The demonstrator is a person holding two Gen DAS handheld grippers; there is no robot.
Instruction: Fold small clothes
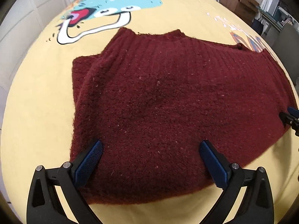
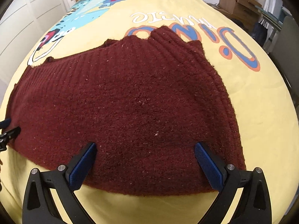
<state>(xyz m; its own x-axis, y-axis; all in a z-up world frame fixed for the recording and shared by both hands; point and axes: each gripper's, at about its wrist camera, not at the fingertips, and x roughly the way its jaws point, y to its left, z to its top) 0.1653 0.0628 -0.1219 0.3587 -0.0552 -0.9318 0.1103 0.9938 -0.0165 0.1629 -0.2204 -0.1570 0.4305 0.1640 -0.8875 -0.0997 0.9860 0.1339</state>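
Note:
A dark red knitted sweater (image 1: 164, 100) lies flat on the yellow bed cover, its sleeves folded in and its neck at the far side. It also fills the right wrist view (image 2: 130, 108). My left gripper (image 1: 151, 145) is open and empty, its blue pads just above the sweater's near left hem. My right gripper (image 2: 145, 147) is open and empty over the near right hem. Each gripper shows at the edge of the other's view, the right one (image 1: 291, 119) and the left one (image 2: 7, 132).
The yellow bed cover (image 1: 37, 112) has a cartoon print (image 1: 104, 9) and lettering (image 2: 214, 37) beyond the sweater. White cupboard doors (image 1: 24, 18) stand on the left. Cardboard boxes (image 2: 237, 0) and shelves stand at the back right.

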